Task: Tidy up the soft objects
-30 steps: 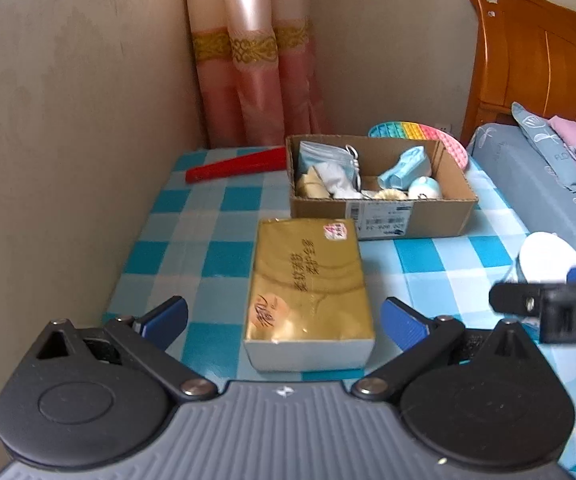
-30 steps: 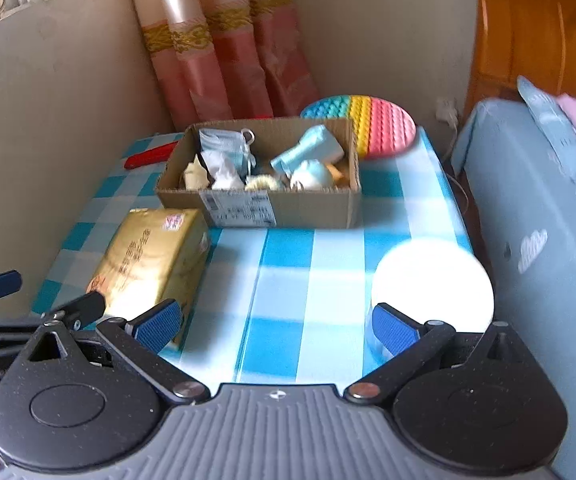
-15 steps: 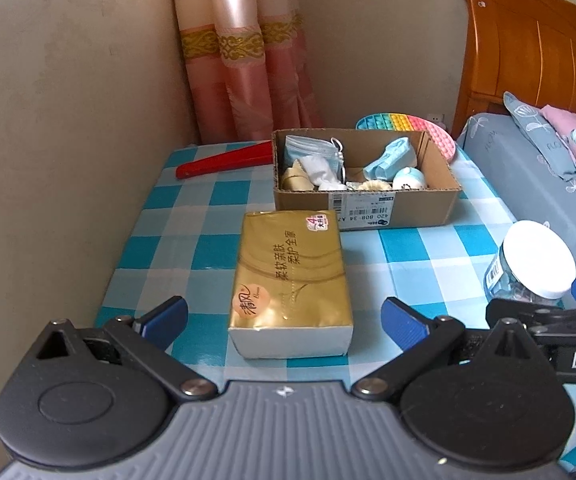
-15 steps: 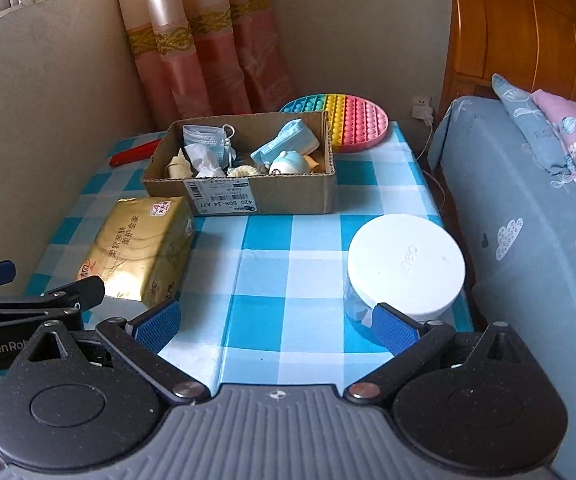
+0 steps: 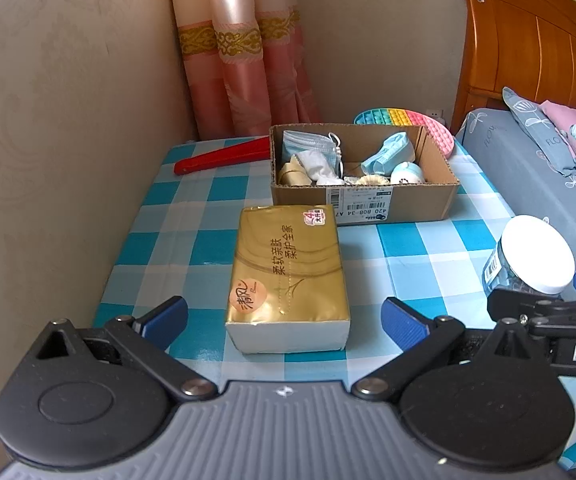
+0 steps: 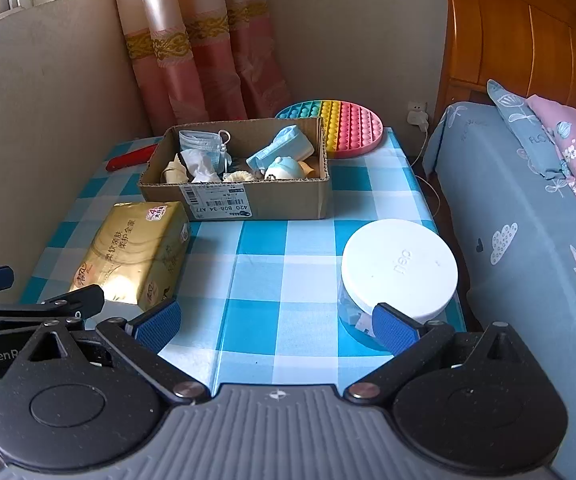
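On the blue-and-white checked table [image 5: 192, 248], the gold tissue pack [image 5: 288, 276] lies flat just in front of the cardboard box [image 5: 363, 204], its far end near the box's front wall. The left gripper [image 5: 284, 316] hangs low at the near edge with its jaws spread wide, one blue pad on either side of the pack's near end, neither touching it. The right gripper [image 6: 276, 322] is likewise wide and holds nothing; its right fingertip sits in front of the clear jar with a white lid [image 6: 399, 268], which stands near the table's right edge beside the bed [image 6: 527, 240]. Inside the box lie blue face masks [image 5: 307, 146], crumpled white tissue [image 5: 319, 162] and a small pale-blue round toy [image 5: 405, 172]. A rainbow pop-it mat [image 6: 343, 126] rests behind the box, and a red folded fan [image 5: 224, 156] lies to its left near the curtain [image 5: 244, 60]
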{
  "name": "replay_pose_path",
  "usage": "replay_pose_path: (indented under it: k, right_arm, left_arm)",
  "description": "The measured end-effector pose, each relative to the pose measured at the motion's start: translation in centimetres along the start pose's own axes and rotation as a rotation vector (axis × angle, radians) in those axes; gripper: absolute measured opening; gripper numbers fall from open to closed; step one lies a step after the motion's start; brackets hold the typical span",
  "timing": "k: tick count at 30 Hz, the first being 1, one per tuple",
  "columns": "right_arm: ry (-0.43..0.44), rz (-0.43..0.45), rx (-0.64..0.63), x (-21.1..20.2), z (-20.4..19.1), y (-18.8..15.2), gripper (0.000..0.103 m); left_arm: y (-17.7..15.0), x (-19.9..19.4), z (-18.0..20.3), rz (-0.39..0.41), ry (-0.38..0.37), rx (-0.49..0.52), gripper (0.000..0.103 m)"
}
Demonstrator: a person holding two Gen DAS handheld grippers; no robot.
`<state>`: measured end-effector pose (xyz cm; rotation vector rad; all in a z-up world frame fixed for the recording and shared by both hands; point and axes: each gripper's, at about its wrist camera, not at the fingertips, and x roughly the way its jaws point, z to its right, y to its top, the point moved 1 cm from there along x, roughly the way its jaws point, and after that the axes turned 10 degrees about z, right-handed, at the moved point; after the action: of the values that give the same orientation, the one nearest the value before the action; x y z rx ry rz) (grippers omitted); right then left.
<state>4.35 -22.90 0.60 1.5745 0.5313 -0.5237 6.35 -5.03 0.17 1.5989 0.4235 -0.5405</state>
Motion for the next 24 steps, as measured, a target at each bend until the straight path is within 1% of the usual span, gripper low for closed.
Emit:
replay_pose_path:
  k: [24]
  right_arm:
    - [-0.003, 0.020, -0.011, -0.54, -0.19, 0.10, 0.103]
  left_arm:
    - [0.11, -0.24, -0.26, 0.006, 0.000, -0.006, 0.102]
